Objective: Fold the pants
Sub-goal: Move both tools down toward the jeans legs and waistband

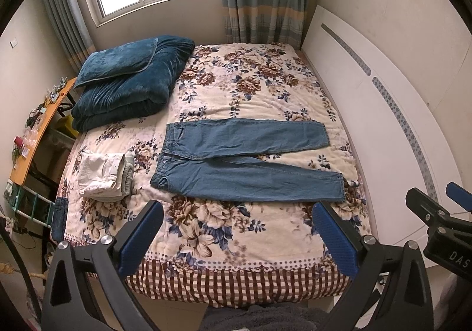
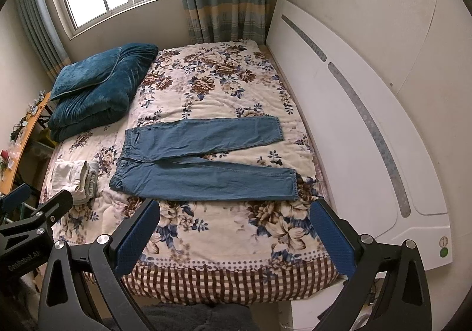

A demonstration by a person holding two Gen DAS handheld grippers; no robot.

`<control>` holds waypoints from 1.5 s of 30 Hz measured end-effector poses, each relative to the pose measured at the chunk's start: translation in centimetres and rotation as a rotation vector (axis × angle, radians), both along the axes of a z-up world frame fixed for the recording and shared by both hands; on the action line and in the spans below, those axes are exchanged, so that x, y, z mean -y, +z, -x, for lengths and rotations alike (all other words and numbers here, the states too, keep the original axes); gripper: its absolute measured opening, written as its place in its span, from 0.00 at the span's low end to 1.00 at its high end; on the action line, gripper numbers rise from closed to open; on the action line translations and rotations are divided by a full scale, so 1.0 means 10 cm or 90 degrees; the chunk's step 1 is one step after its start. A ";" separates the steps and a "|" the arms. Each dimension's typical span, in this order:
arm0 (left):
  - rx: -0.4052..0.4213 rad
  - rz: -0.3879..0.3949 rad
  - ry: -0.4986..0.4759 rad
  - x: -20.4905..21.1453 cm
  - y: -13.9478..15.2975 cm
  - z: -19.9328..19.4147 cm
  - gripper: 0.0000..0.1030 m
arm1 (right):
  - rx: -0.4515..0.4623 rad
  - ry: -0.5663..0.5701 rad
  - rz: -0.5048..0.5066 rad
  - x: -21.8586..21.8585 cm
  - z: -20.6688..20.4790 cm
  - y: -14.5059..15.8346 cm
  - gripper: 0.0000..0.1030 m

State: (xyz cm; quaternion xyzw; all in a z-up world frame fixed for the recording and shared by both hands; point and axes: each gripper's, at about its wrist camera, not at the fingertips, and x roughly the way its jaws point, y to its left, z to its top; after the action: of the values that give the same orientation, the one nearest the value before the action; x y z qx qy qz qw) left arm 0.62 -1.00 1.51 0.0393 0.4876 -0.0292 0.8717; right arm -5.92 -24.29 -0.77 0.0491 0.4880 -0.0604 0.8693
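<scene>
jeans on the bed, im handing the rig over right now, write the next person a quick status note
Left gripper: open, empty, hovering above the near edge of the bed.
Right gripper: open, empty, alongside it.
Jeans: flat on the floral bedspread, waistband to the left, legs spread apart toward the headboard. No fold made yet.
A folded pile of light clothes sits left of the waistband.
Left to do: the whole fold, probably one leg onto the other first.

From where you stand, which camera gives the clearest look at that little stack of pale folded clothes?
The left wrist view: the pale folded stack lies fully in sight left of the jeans. In the right wrist view the stack sits nearer the edge, with the left gripper partly covering it.
</scene>
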 end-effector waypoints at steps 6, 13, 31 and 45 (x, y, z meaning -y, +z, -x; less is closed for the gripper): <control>0.002 0.000 0.000 0.00 0.00 0.01 1.00 | 0.000 -0.001 0.000 -0.02 0.00 0.00 1.00; 0.003 -0.001 0.000 0.00 0.01 0.00 1.00 | 0.000 -0.002 -0.002 -0.01 0.01 0.00 1.00; 0.030 -0.043 0.071 -0.23 -0.28 -0.31 1.00 | -0.005 -0.025 -0.049 0.11 -0.25 -0.19 1.00; -0.144 -0.115 0.235 -1.30 -2.70 -1.66 1.00 | -0.202 -0.072 -0.084 0.00 -1.83 -2.90 1.00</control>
State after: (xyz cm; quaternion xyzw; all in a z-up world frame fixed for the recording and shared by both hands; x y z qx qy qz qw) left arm 17.26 11.97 -25.47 0.0237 0.5817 0.1701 0.7951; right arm 12.40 -24.26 -29.82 0.1231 0.6187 -0.0843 0.7713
